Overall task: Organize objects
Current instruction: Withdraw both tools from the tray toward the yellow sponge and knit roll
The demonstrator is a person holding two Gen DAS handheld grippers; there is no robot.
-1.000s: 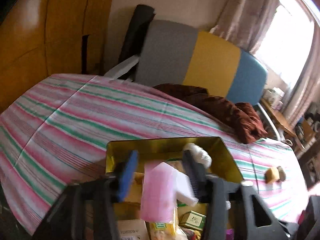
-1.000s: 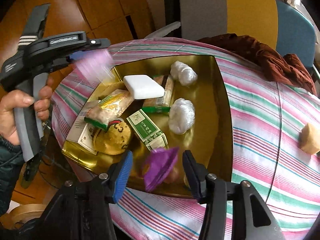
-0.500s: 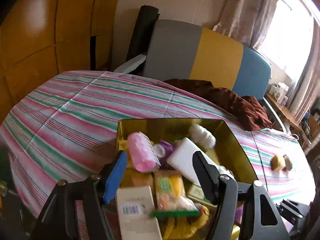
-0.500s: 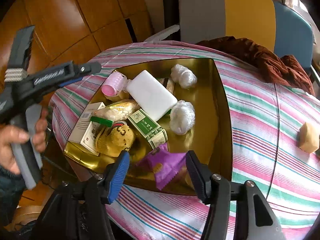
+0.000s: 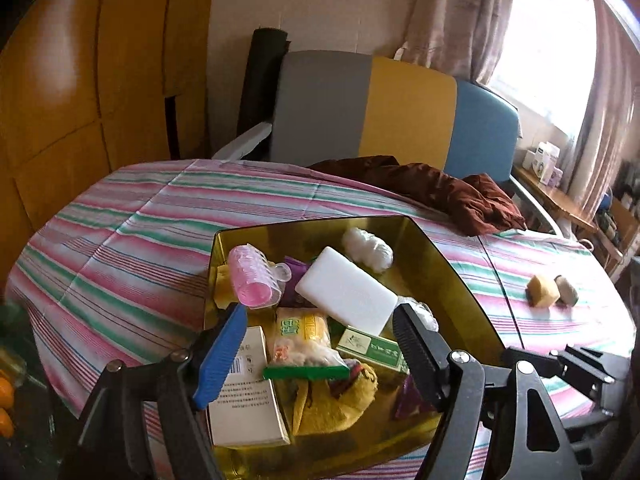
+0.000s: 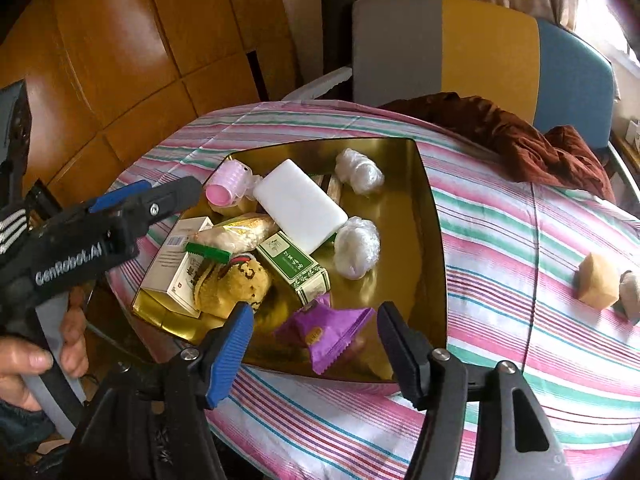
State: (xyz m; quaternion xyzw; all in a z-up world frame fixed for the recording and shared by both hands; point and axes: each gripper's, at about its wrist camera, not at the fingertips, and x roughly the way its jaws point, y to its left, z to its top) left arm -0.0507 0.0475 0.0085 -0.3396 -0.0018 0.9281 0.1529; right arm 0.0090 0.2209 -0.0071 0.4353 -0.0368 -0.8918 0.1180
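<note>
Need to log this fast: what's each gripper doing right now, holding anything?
Left gripper: open, holding nothing, jaws just been opening.
Right gripper: open, holding nothing, jaws just been opening; purple packet lies released.

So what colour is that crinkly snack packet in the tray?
Purple. The snack packet shows best in the right wrist view, lying in the gold tray.

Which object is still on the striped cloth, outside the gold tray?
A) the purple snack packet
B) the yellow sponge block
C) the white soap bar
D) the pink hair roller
B: the yellow sponge block lies on the striped cloth, well to the right of the gold tray, which holds the other three.
</note>
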